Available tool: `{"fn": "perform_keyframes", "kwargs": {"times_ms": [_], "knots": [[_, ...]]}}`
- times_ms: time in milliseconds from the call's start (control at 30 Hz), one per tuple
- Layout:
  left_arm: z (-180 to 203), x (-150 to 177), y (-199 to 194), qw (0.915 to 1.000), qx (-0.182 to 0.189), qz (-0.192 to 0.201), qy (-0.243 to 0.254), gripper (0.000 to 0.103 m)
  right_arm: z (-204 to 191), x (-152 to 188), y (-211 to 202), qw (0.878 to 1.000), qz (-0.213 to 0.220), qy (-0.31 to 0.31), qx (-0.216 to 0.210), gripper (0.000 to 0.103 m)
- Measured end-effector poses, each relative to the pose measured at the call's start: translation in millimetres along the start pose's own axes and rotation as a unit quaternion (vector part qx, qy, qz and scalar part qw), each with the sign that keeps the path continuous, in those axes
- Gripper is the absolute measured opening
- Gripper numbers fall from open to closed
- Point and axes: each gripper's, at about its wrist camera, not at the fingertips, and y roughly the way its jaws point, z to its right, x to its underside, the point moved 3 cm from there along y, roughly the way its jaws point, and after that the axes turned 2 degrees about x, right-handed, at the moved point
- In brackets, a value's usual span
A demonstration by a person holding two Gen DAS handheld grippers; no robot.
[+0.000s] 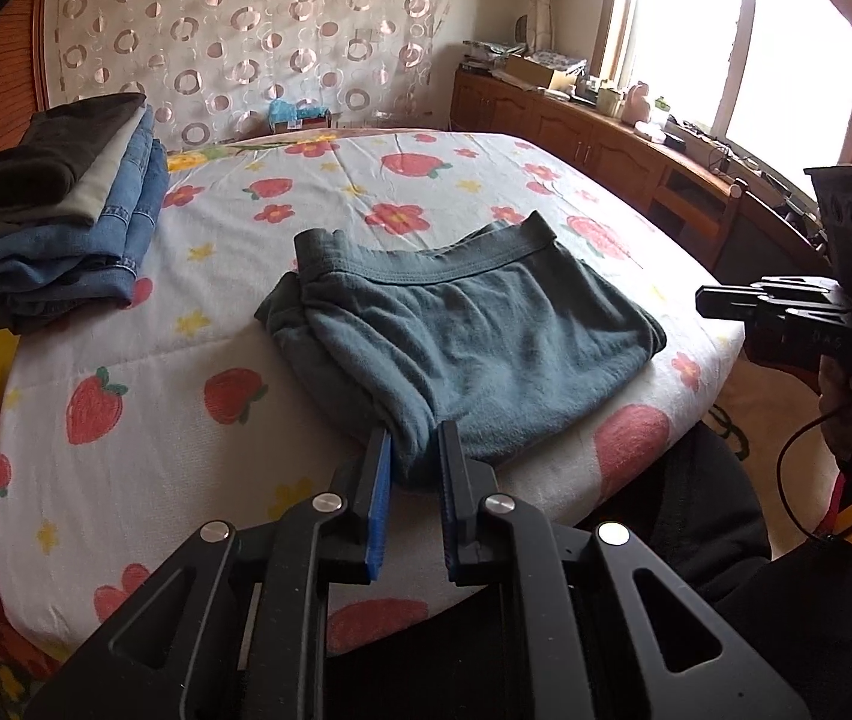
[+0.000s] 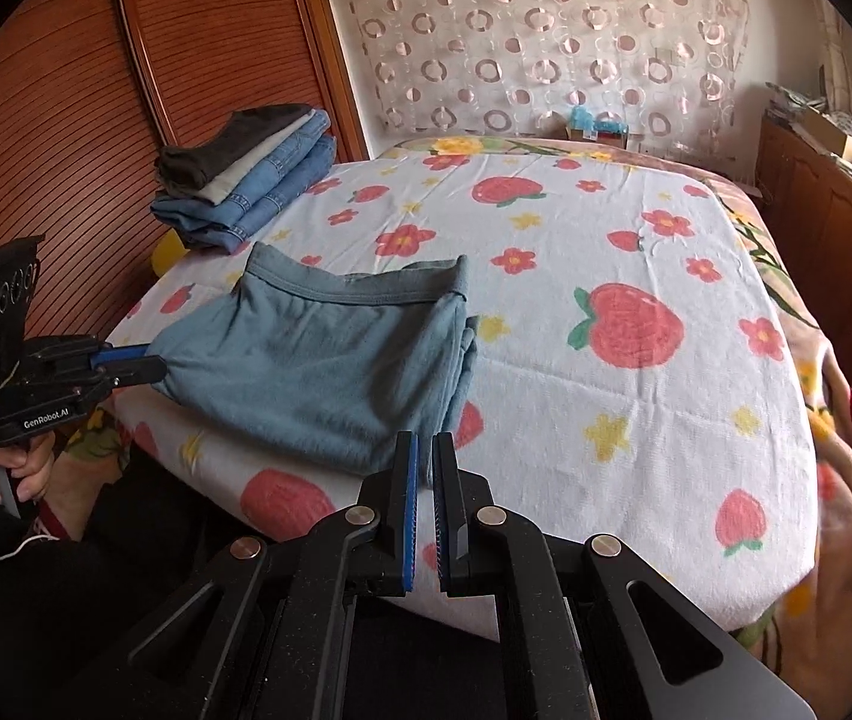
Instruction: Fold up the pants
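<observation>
step: last fold of pants, lying folded at near edge of bed | left gripper: narrowed, pinching near corner of cloth | right gripper: nearly closed, apparently empty, just beside opposite corner | next: probably carry bundle to stack of 4 folded garments at far-left corner

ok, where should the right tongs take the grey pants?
The near right corner, coming in low from the front edge of the bed with the right tongs. The grey pants lie flat there beside that edge, and the left tongs pinch the near left corner.
</observation>
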Motion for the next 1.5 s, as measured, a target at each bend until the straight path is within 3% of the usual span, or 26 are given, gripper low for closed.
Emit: {"fn": "perform_keyframes", "kwargs": {"times_ms": [100,300,467,567,633,700,833,1200,1267,1333,1500], "knots": [[-4.2,-3.4,3.1,1.0,-0.008,0.002,-0.003,0.023,-1.9,-4.0,6.0,1.0,0.002,-0.003,0.002,0.005],[-17.7,-9.6,7.9,0.9993,-0.024,0.02,-0.018,0.051,-6.7,-10.3,24.4,1.0,0.0,-0.012,0.0,0.005],[-26.4,-14.3,18.6,0.9992,-0.024,0.012,-0.028,0.053,-10.4,-18.4,37.0,1.0,0.004,-0.019,0.003,0.005],[-28.6,-17.5,23.4,0.9992,-0.024,0.013,-0.029,0.07,-11.0,-22.4,45.6,1.0,0.006,-0.022,0.008,0.005],[-29.9,-21.2,25.7,0.9992,-0.018,0.018,-0.032,0.079,-10.9,-25.1,50.7,1.0,0.009,-0.02,0.007,0.013],[-31.9,-25.9,29.6,0.9991,-0.012,0.015,-0.037,0.08,-10.8,-27.3,54.8,1.0,0.01,-0.02,0.006,0.016],[-36.0,-34.5,39.9,0.999,-0.018,0.012,-0.039,0.08,-8.5,-32.1,68.0,1.0,0.01,-0.023,0.017,0.042],[-44.9,-51.6,61.4,0.9985,-0.023,0.015,-0.047,0.079,6.4,-45.4,112.4,0.999,-0.012,0.003,0.033,0.043],[-46.5,-52.8,63.8,0.9985,-0.023,0.015,-0.047,0.077,7.1,-45.8,116.3,0.999,-0.013,0.006,0.033,0.043],[-48.6,-53.3,66.2,0.9986,-0.012,0.013,-0.05,0.063,5.6,-45.8,118.4,0.999,-0.01,0.002,0.036,0.043],[-56.2,-50.4,72.5,0.9979,-0.014,0.005,-0.064,0.058,4.2,-43.7,120.3,0.999,-0.002,-0.004,0.04,0.044]]}}
